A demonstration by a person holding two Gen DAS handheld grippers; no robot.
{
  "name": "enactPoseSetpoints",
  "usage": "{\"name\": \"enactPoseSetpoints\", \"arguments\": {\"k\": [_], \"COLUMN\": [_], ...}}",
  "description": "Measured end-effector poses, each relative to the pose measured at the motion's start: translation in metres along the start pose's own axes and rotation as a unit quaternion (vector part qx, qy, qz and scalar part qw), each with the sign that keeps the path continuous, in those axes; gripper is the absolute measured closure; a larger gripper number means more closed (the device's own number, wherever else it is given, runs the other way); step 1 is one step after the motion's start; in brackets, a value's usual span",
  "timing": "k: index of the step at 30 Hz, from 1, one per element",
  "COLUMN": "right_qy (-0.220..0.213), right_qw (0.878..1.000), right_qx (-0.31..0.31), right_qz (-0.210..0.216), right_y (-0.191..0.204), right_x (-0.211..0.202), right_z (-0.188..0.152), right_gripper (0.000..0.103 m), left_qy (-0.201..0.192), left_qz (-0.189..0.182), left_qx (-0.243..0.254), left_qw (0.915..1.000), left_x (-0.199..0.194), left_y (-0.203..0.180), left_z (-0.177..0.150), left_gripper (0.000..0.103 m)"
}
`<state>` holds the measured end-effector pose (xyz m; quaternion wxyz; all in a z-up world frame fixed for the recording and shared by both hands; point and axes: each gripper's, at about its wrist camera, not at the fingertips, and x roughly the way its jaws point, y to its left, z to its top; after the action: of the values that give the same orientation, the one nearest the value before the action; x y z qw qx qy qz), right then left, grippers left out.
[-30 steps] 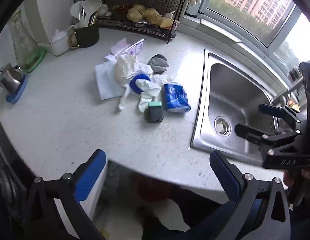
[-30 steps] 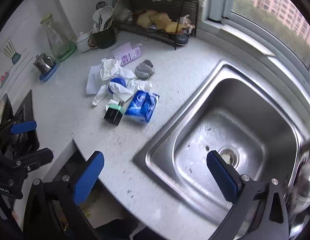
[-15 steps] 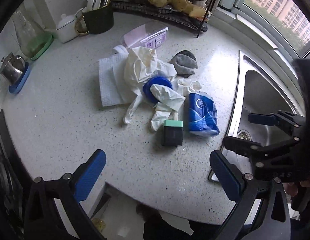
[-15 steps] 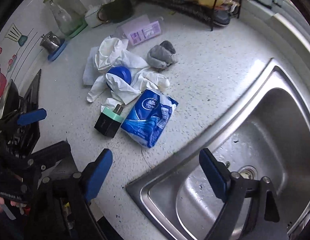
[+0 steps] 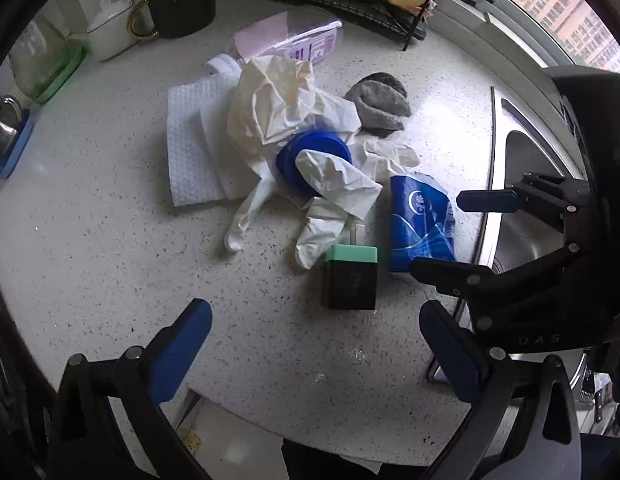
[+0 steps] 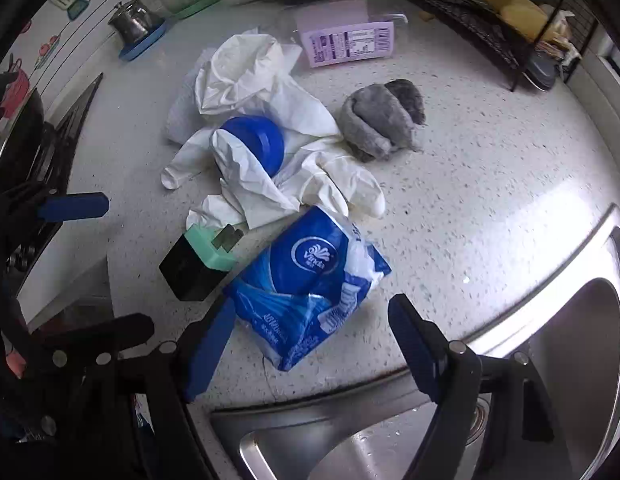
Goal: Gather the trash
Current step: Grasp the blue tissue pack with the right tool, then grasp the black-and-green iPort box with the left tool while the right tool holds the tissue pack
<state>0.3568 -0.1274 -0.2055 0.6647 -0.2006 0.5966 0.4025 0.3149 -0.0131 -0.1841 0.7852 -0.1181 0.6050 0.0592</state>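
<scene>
A crumpled blue tissue pack point(image 6: 305, 276) lies on the speckled counter near the sink. Its near end sits between the fingers of my right gripper point(image 6: 310, 356), whose jaws are closing; the pads do not press it. In the left wrist view the same pack point(image 5: 420, 220) lies beside the right gripper point(image 5: 462, 240). Left of the pack lie a black charger with a green cap point(image 5: 350, 276) and white gloves point(image 5: 334, 188) draped over a blue lid point(image 5: 314, 152). My left gripper point(image 5: 316, 356) hangs open and empty above the counter, short of the charger.
A grey cloth point(image 6: 382, 120), a paper towel point(image 5: 193, 152) and a purple box point(image 6: 346, 40) lie behind the pile. The steel sink point(image 6: 570, 360) is on the right, a wire rack point(image 6: 490, 4) at the back, a stove point(image 6: 29, 140) on the left.
Both grippers have come down and in toward the trash pile. The right jaws have narrowed, and the blue pack's end now lies between them.
</scene>
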Motion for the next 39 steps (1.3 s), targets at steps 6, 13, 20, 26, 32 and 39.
{"name": "enactPoseSetpoints", "arguments": {"k": [6,13,20,26,32,39], "right_qy": [0.02,0.01,-0.009,-0.024,-0.032,-0.038], "right_qw": [0.999,0.998,1.0,0.999,0.999,0.998], "right_qx": [-0.03,-0.057,-0.027,0.013,0.03,0.039], "right_qz": [0.014,0.01,0.01,0.021,0.027,0.027], "right_y": [0.005,0.022,0.015,-0.001,-0.008,-0.013], "right_x": [0.011,0.022,0.01,-0.006,-0.013,-0.012], "right_z": [0.012,0.015,-0.003,-0.014,-0.015,-0.013], "right_gripper": [0.027,0.061,0.088,0.088,0.088,0.088], "left_qy": [0.001,0.0,-0.008,-0.003,0.003,0.026], "left_qz": [0.003,0.003,-0.008,-0.009,-0.023,-0.023], "left_qx": [-0.019,-0.017,0.012,0.014,0.018,0.013], "left_qw": [0.9998,0.9999,0.9999,0.9999,0.9996,0.9993], "left_x": [0.003,-0.002,-0.006,0.004,0.018,0.041], "left_y": [0.008,0.012,0.001,-0.004,-0.014,-0.028], "left_z": [-0.002,-0.007,-0.007,-0.001,0.008,0.017], "left_gripper": [0.0,0.0,0.0,0.0,0.006,0.04]}}
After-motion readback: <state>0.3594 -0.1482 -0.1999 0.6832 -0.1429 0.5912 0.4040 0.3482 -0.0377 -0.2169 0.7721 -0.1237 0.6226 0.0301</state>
